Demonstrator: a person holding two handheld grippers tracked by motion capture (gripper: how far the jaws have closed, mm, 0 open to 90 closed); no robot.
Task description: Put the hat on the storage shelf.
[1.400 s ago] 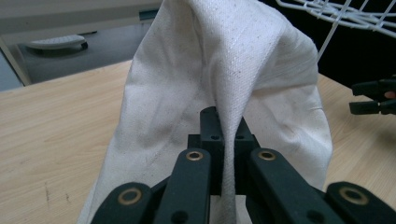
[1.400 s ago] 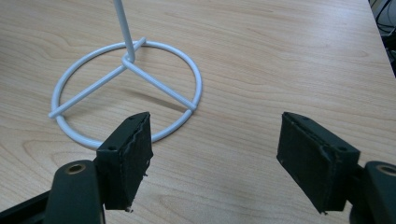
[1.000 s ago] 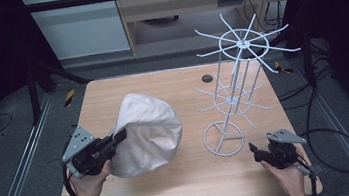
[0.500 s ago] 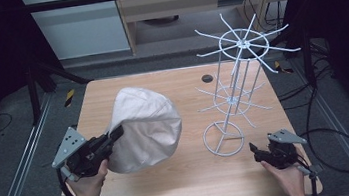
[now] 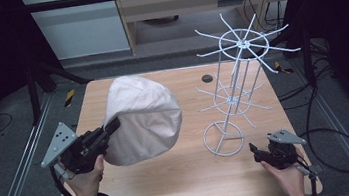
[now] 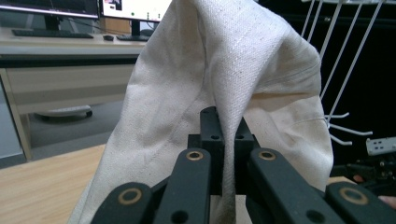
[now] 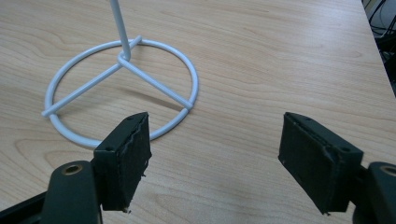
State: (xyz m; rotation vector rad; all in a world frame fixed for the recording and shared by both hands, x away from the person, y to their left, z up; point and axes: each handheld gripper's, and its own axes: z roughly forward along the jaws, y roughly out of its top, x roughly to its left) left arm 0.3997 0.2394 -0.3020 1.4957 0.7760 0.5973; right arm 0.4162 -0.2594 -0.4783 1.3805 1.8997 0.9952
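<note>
The work in hand looks like hanging the cloth hat (image 5: 142, 117) on the wire rack (image 5: 234, 90), and it seems about half done: the hat is picked up and lifted off the desk (image 5: 197, 176), but no part of it is on a hook yet. What is left, judging by the layout, is to carry it across to the rack and slip it over one of the arms.

The left gripper (image 5: 104, 134) is clamped on a fold of the hat's edge; in the left gripper view the cloth (image 6: 224, 84) runs down between the two pressed-together jaws and drapes up and over them. The hat hangs over the left half of the desk, nearer the front edge than the back, bulging away from the gripper toward the rack, which it does not touch.

The right gripper (image 5: 262, 152) rests near the front right corner of the desk with its jaws wide apart and nothing between them. In the right gripper view the rack's round base (image 7: 121, 88) lies just ahead of the jaws.
</note>
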